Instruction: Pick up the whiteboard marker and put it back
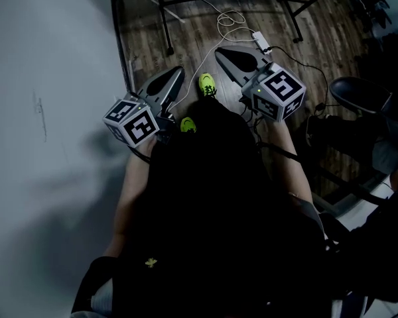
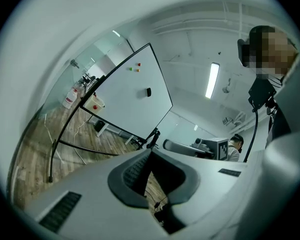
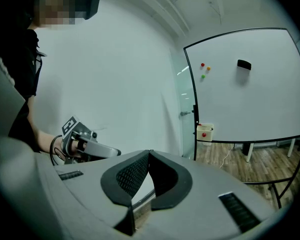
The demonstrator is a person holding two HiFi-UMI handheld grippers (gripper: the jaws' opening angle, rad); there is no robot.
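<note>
Nothing here you can actually read, tbh: no words, brand names or numbers anywhere.

Closest thing to a sign is the black-and-white square code markers. In the head view there's one set on the left gripper (image 1: 177, 73) cube (image 1: 132, 121), around 8 o'clock from centre. The other is on the right gripper (image 1: 221, 52) cube (image 1: 280, 93), around 2 o'clock. They're just block patterns, not letters.

There's also a faint thin scribble (image 1: 40, 114) on the white surface (image 1: 46, 58) out at 9 o'clock. It's way too faint to make out.
</note>
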